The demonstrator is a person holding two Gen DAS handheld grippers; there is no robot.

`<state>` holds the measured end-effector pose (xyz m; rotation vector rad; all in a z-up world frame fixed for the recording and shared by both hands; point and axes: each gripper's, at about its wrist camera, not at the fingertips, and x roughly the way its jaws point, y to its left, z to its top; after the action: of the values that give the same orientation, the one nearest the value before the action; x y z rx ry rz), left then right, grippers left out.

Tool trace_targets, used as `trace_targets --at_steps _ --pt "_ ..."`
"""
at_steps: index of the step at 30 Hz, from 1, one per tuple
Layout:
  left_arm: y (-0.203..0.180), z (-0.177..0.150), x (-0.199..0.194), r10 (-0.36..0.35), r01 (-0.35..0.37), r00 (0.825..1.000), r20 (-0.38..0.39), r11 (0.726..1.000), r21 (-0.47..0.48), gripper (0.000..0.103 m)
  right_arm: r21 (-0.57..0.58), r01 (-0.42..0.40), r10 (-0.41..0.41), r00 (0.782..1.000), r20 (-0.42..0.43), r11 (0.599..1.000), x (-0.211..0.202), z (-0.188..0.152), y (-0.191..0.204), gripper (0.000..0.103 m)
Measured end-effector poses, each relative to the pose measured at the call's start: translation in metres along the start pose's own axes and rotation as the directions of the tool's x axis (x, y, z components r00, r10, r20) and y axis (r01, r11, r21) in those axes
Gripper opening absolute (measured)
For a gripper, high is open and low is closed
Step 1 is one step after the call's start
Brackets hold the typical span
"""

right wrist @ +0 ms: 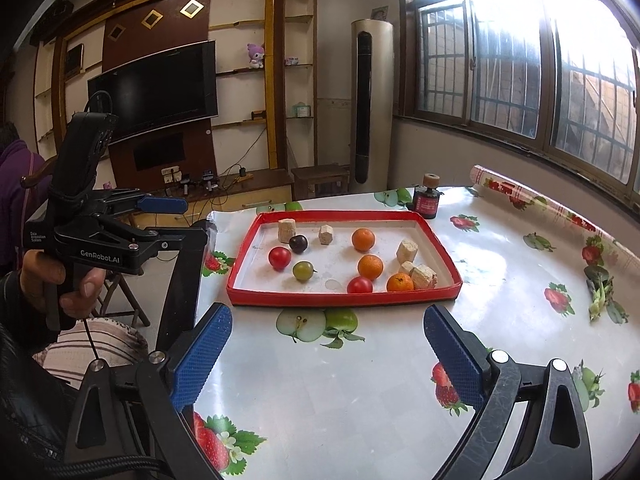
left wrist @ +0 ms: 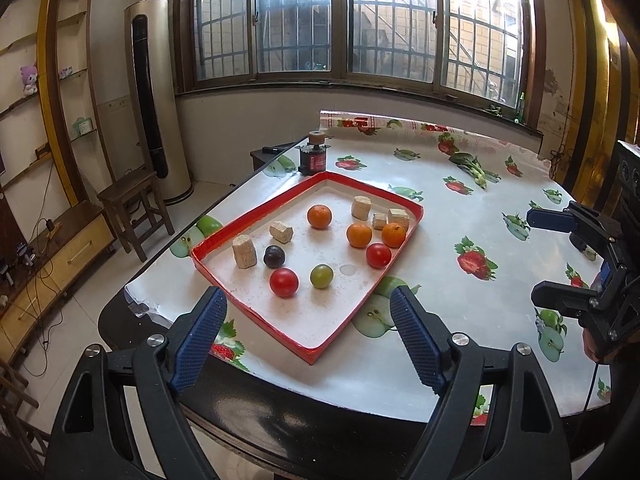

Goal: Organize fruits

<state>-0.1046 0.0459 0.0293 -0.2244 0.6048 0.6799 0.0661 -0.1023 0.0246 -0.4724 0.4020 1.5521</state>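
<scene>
A red-rimmed tray (left wrist: 256, 211) (right wrist: 340, 298) sits on the table and holds three oranges (left wrist: 319, 216) (right wrist: 363, 239), two red tomatoes (left wrist: 283, 282) (right wrist: 279, 258), a green tomato (left wrist: 321, 275) (right wrist: 303, 271), a dark plum (left wrist: 274, 256) (right wrist: 298, 243) and several beige blocks (left wrist: 244, 251) (right wrist: 407, 250). My left gripper (left wrist: 308, 300) (right wrist: 188, 220) hangs open just off the tray's near corner, with nothing between its fingers. My right gripper (right wrist: 328, 314) (left wrist: 538, 256) is open and empty too, over the tablecloth in front of the tray's long side.
The table has a fruit-print cloth (right wrist: 500, 264). A small dark jar with a cork (left wrist: 314, 158) (right wrist: 426, 197) stands behind the tray. A leafy green (left wrist: 474, 168) (right wrist: 600, 294) lies far right. A person's hand (right wrist: 76, 284) holds the left gripper. A wooden stool (left wrist: 132, 208) stands off the table's left.
</scene>
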Motion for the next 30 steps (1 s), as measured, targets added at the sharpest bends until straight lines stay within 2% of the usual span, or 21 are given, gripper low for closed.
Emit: trace_targets --at_steps 11,30 --pt "-0.011 0.002 -0.017 0.000 -0.003 0.999 0.054 0.999 0.053 0.084 -0.038 0.013 -0.013 1.000 0.008 0.999 -0.006 0.001 0.010 0.098" --pt "-0.017 -0.002 -0.024 0.001 -0.007 0.998 0.067 0.996 0.083 0.084 -0.052 0.021 -0.020 0.999 0.029 0.998 -0.009 0.000 0.018 0.098"
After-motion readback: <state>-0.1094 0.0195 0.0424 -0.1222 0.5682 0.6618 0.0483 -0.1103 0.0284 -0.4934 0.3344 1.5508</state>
